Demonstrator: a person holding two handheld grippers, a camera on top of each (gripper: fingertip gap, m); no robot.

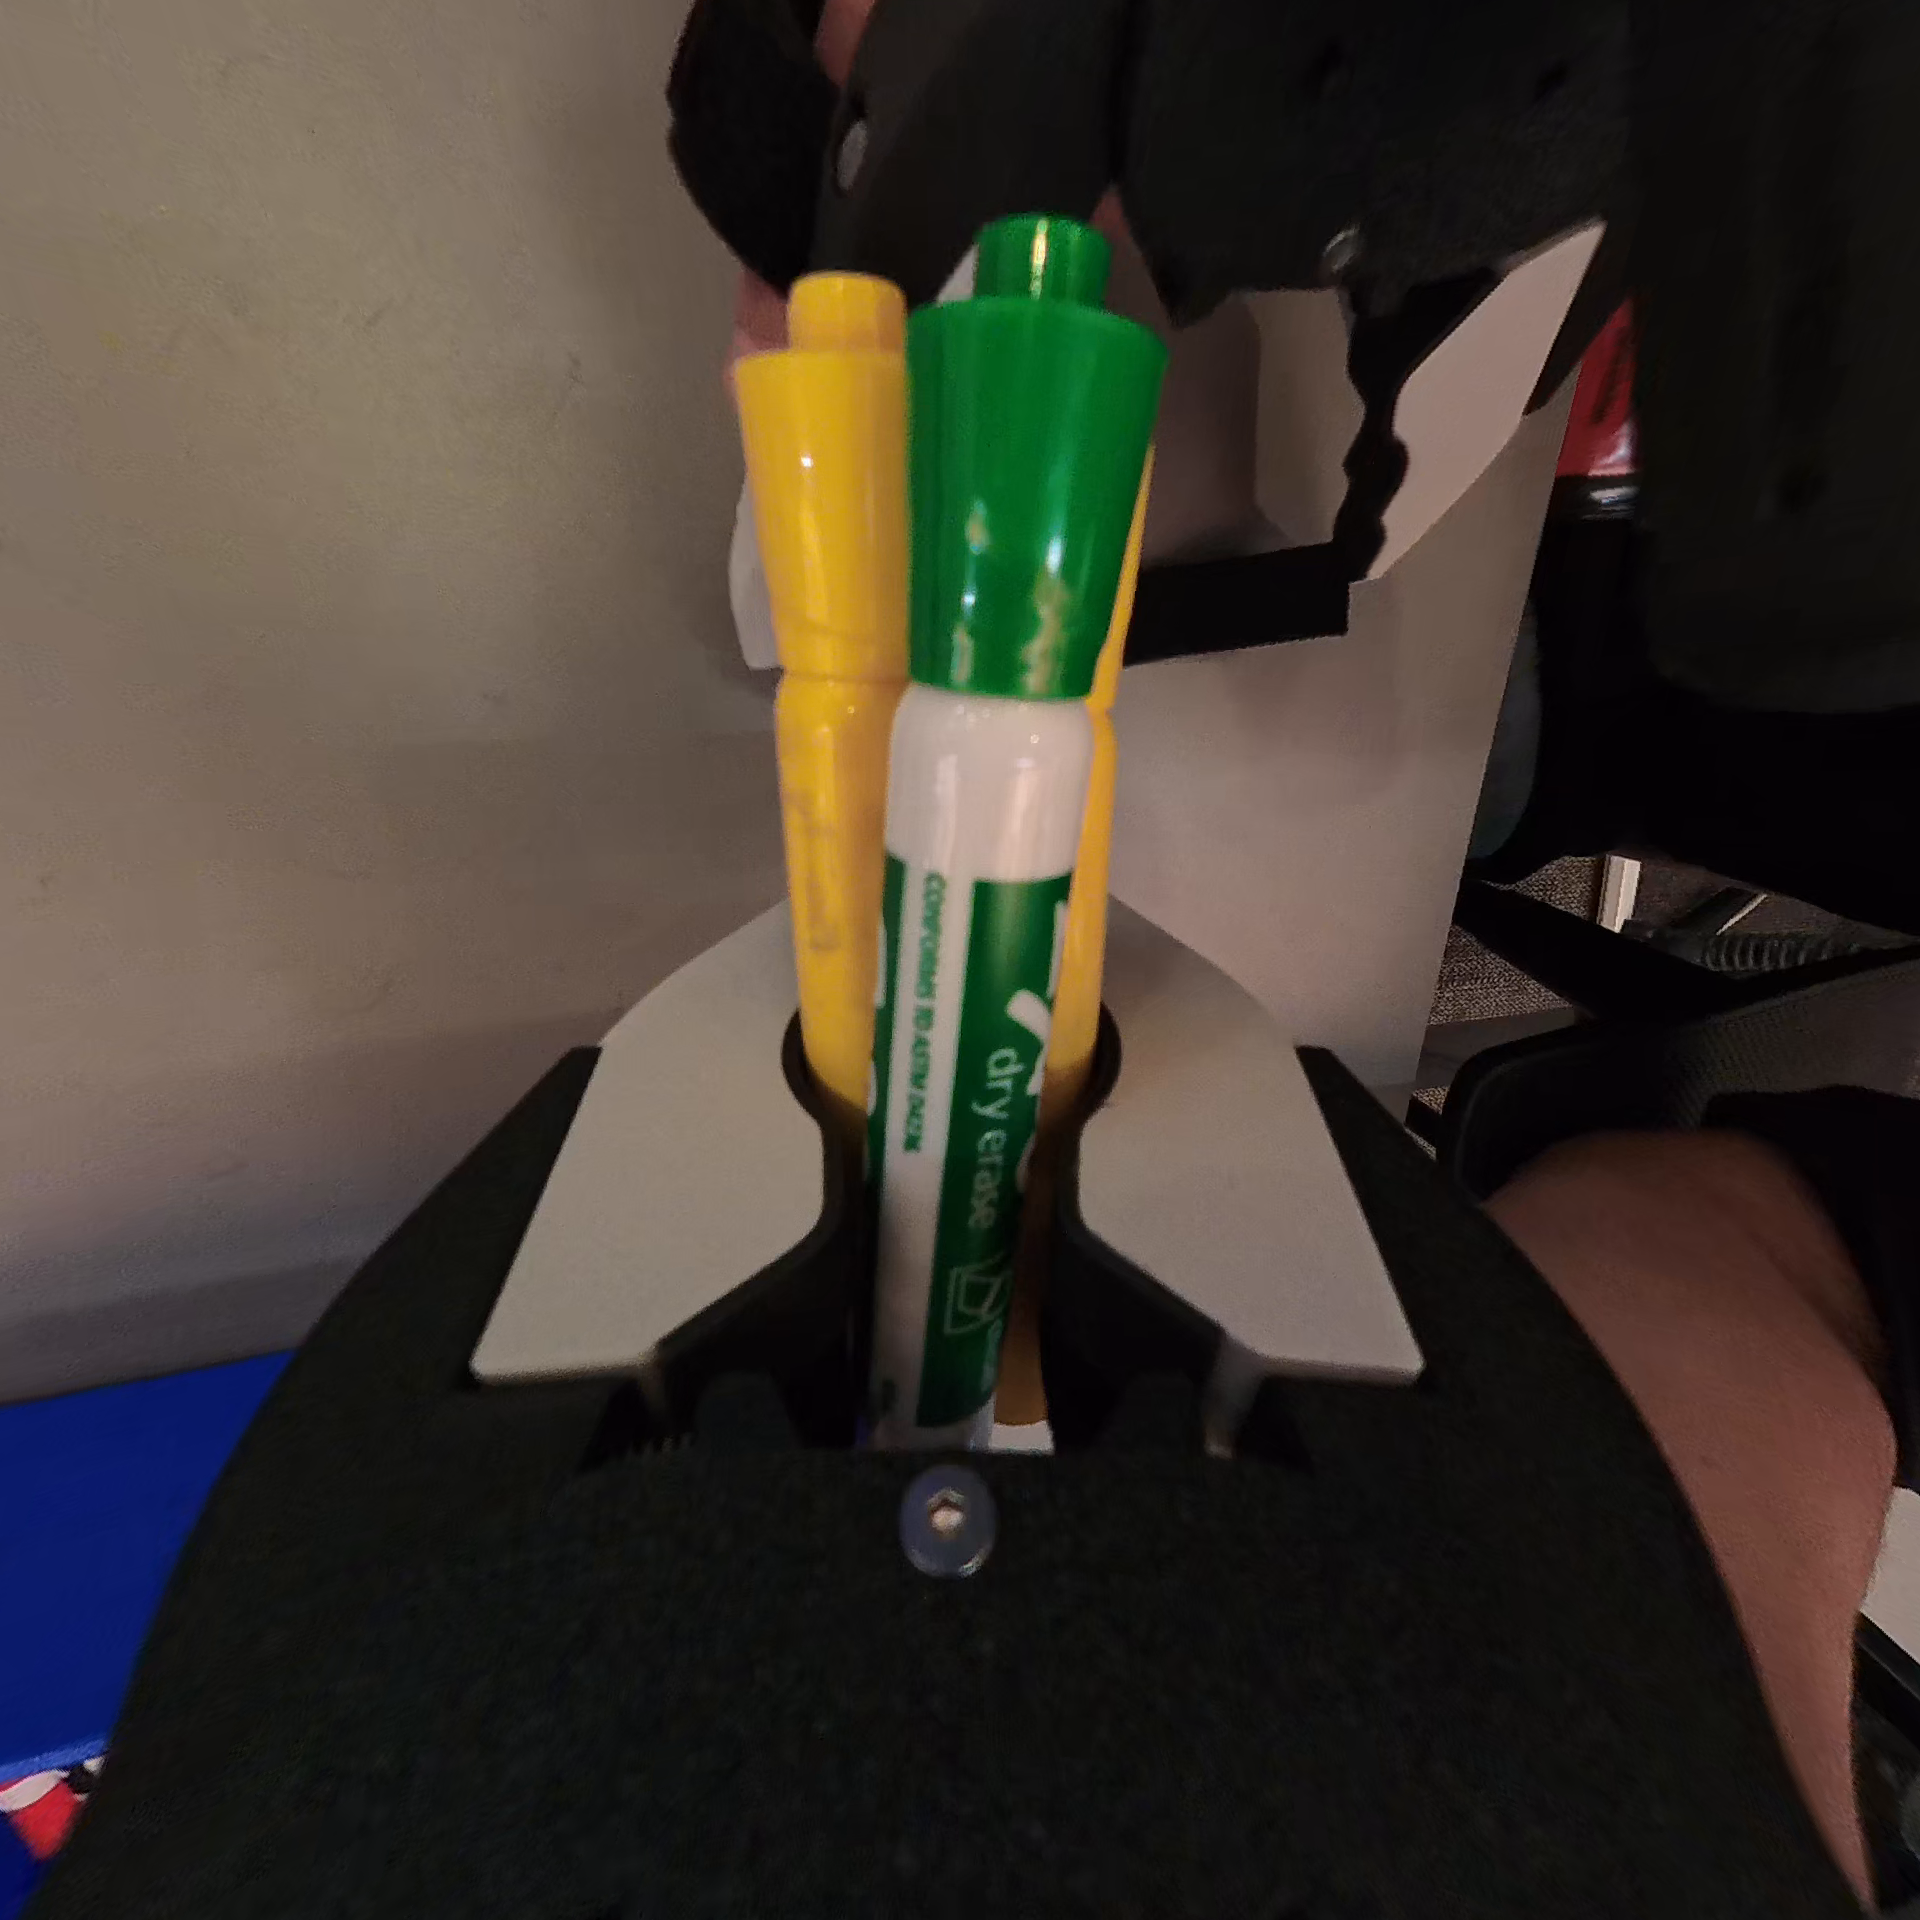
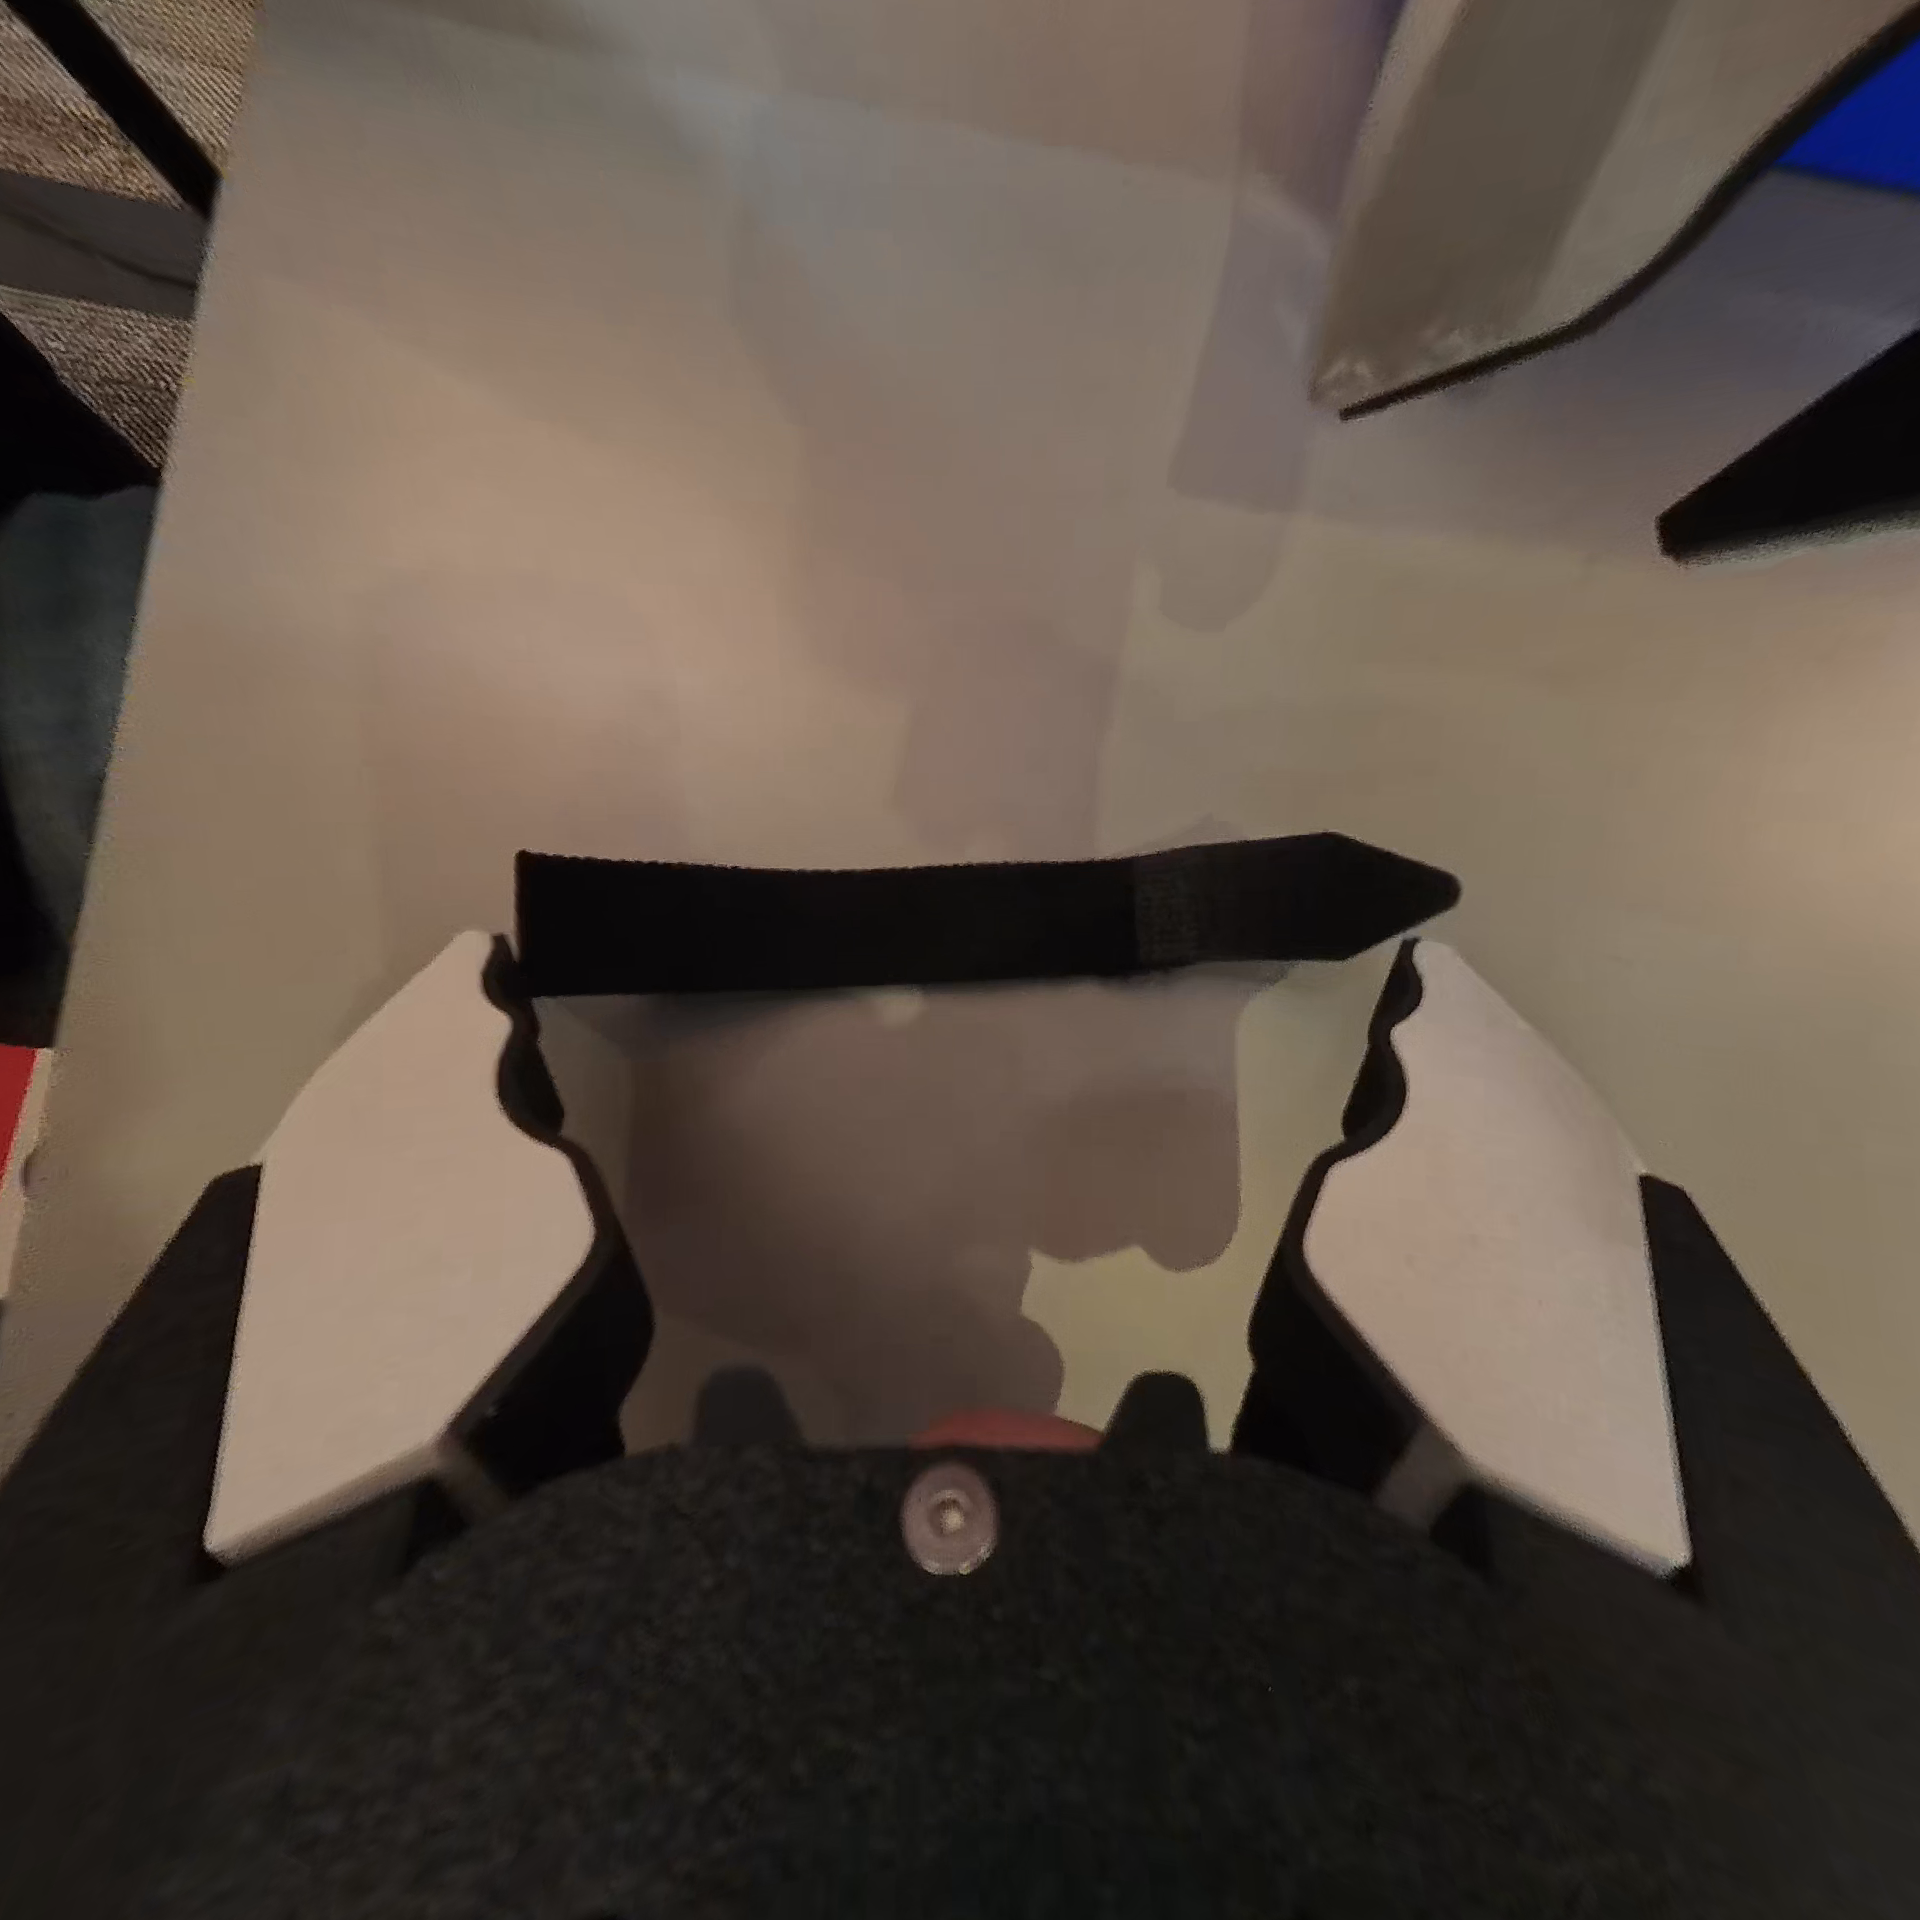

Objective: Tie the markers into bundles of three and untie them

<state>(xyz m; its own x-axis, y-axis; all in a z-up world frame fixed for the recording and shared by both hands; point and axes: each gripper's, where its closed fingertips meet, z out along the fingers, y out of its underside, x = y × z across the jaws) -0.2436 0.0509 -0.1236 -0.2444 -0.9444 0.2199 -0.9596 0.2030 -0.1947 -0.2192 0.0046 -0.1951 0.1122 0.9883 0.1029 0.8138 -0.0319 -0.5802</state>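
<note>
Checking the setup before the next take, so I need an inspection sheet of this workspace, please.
Surface: pale table, bare where seen.
Job's things: green marker and two yellow markers upright in the left tongs; no strap seen around them. Black strap lies flat on the table.
Clutter: nothing seen.
Grippers: left tongs shut on the markers; right tongs open, with the strap just ahead of the tips.
Cables: coiled cord on the floor.
Surroundings: cream wall, blue patch.

glossy smooth plastic: green marker (image 1: 997, 748), yellow marker (image 1: 831, 665). matt woven fabric: black strap (image 2: 935, 920). matt smooth grey plates: left gripper (image 1: 951, 1039).
</note>
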